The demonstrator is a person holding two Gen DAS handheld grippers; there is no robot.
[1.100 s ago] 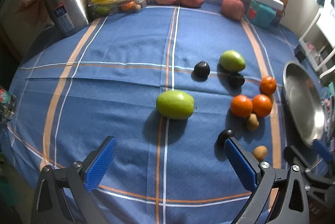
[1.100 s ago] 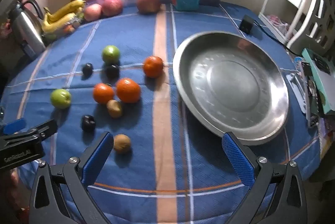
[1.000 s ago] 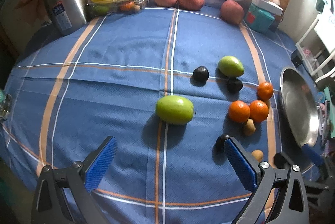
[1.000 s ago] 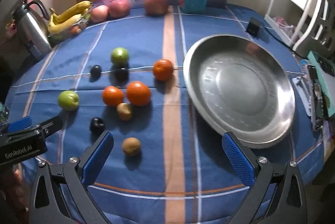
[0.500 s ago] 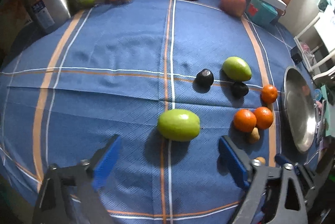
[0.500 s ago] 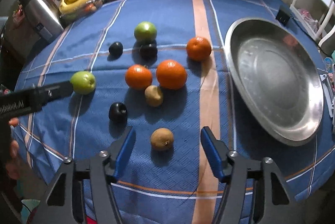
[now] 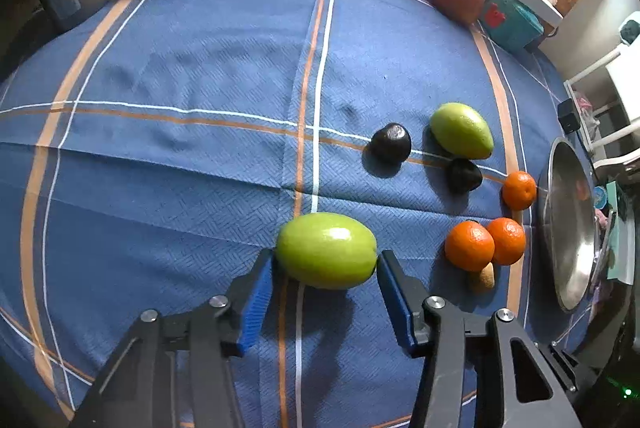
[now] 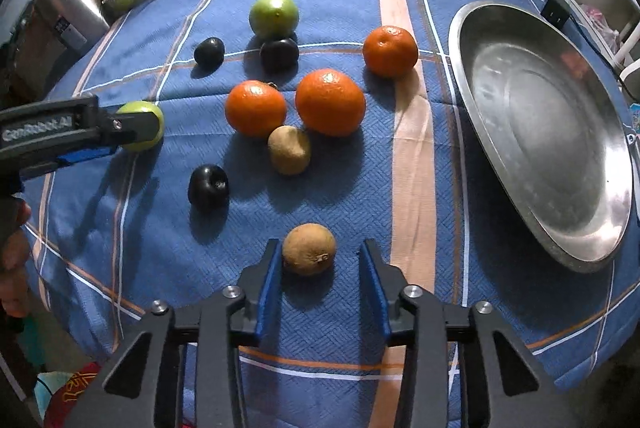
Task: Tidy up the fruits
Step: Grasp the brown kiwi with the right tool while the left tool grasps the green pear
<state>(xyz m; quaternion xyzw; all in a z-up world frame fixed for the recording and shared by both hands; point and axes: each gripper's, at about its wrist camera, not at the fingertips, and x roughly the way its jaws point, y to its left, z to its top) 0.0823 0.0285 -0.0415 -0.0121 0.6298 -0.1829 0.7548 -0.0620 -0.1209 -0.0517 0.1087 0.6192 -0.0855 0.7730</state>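
left gripper (image 7: 325,264): blue pads flank the oval green fruit (image 7: 326,250) at both ends; jaws have just been closing. Pads at or just off the skin, can't tell if pressing.
green fruit axis: long axis lies left-right in the left wrist frame, across the jaw gap; sits lower centre on the blue plaid tablecloth (image 7: 180,68).
right gripper (image 8: 320,268): jaws have just been closing around the round brown fruit (image 8: 309,248); left pad touching or nearly so, a visible gap at the right pad.
brown fruit: lower centre of the right wrist frame, stem end facing the camera.
vs earlier: both grippers stood wide with the fruits further up-frame; now each fruit sits between the pads and looks larger.
room: bare cloth left of the green fruit; three oranges (image 8: 330,102), a second brown fruit (image 8: 289,149) and dark plums (image 8: 208,185) cluster above the brown fruit.
edge: round steel dish (image 8: 560,132) at frame right, well apart from the brown fruit, near the table edge.
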